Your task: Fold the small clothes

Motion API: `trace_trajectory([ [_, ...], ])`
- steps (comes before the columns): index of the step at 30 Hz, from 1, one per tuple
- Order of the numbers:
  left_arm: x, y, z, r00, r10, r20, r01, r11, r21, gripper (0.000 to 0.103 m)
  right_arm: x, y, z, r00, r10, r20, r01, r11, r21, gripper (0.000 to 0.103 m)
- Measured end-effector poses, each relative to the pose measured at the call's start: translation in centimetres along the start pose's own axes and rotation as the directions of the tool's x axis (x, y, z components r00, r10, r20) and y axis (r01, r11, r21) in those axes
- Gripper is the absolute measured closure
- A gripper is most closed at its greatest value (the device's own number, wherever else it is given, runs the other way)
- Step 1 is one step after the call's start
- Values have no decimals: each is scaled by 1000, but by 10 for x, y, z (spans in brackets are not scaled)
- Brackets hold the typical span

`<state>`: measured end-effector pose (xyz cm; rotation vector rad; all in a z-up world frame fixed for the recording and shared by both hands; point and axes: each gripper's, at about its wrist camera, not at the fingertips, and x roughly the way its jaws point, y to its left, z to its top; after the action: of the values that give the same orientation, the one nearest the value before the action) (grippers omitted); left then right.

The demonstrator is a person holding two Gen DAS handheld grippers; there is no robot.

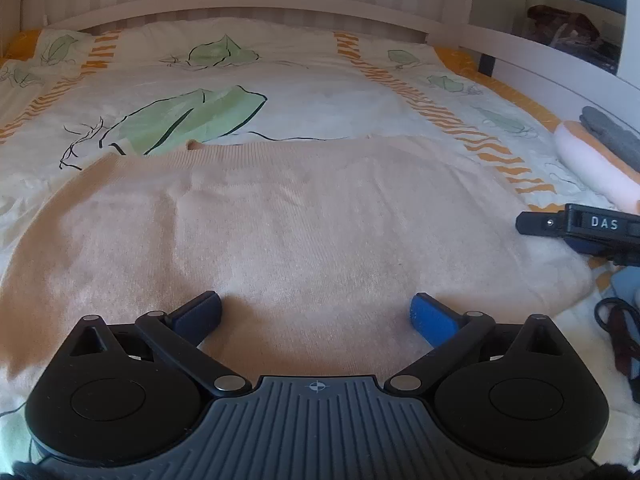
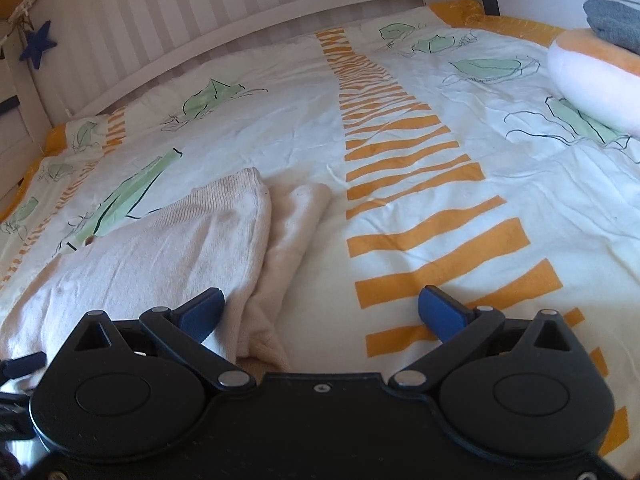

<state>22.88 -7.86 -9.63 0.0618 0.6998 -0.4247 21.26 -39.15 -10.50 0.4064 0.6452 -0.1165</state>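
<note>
Left wrist view
Left gripper (image 1: 316,312): nearest the lens, tongs spread wide with nothing between them, hovering low over the near part of the garment; neither blue pad visibly pinches cloth.
Peach knit garment (image 1: 280,220): spread fairly flat across the duvet, ribbed band along its far edge, filling most of the foreground. Laid out like this, it looks ready for a fold rather than finished.
Duvet (image 1: 320,92): white with green leaves and orange stripes, serving as the folding surface.
Right gripper (image 1: 580,226): seen side-on at the garment's right edge, marked DAS; its tongs cannot be judged from here.
Folded pile (image 1: 600,148): white-and-orange item with grey cloth on top, well apart at the right, probably set aside as done.

Right wrist view
Right gripper (image 2: 320,312): tongs wide open and empty. The left pad sits just beside the garment's right border; whether it touches is unclear. The right pad is over bare duvet.
Peach knit garment (image 2: 160,248): to the left, its right side doubled into a narrow strip along the edge.
Likely reason for the pose: the open tongs straddle that edge, placed to close on it.
Bed rail (image 2: 240,16): white slats behind; a blue star (image 2: 38,44) hangs at left.
</note>
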Motion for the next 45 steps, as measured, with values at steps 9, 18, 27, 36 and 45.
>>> trace_trajectory([
  [9,-19,31,30,1000,12,2,-12,994,-106,1,-4,-6,8,997,74,-32,-71,995,72,0],
  [18,17,48,36,988,27,-150,-50,986,-156,1,15,-23,19,899,426,-97,-367,856,364,0],
  [27,20,44,36,983,52,-175,-71,992,-104,1,70,-7,47,797,554,-241,-451,811,372,0],
  [36,30,38,49,955,69,-287,-81,996,-31,1,73,-2,42,765,603,-224,-533,789,306,1],
  [45,39,28,103,961,127,-247,-154,984,-90,2,76,-7,50,714,633,-299,-558,772,303,0],
])
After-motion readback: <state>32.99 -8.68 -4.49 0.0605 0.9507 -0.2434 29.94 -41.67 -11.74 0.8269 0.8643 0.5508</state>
